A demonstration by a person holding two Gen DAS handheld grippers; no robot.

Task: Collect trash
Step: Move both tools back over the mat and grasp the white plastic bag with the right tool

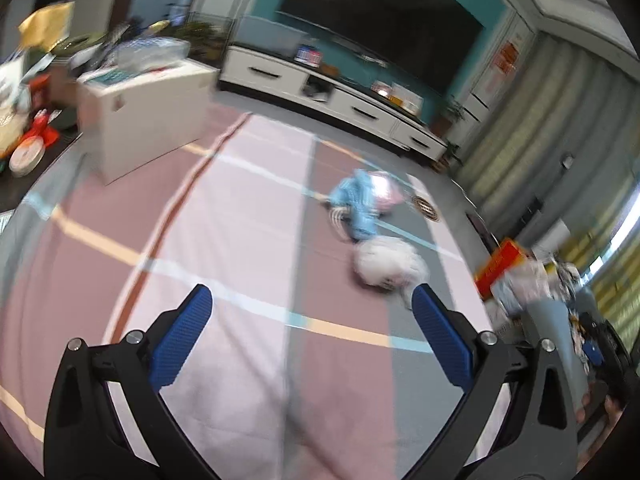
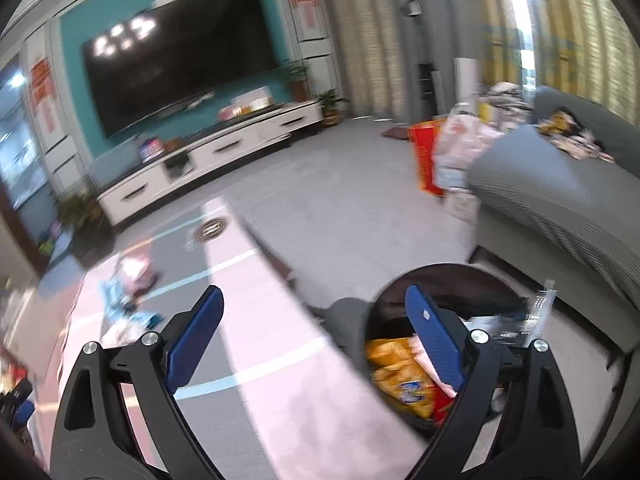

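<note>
Wrappers [image 2: 404, 380] already sit in the bin [image 2: 384, 300] under my right gripper [image 2: 316, 340], both grippers' jaws spread wide and empty, while I swing the left gripper [image 1: 312, 336] toward the tissue [image 1: 386, 266] and blue bag [image 1: 358, 208] on the mat [image 1: 240, 240].

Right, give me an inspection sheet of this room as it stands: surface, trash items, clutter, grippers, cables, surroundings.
Surface: pink and grey striped rug on a grey floor.
Job's things: white crumpled wad, light blue wrapper and pink packet lie on the rug; dark round bin already holds yellow snack bags.
Clutter: heaped table; red box and bags beside the sofa.
Grippers: left gripper open, empty; right gripper open, empty, over the bin's edge.
Cables: nothing seen.
Surroundings: television, white cabinet, grey sofa, curtains; both views blurred.
</note>
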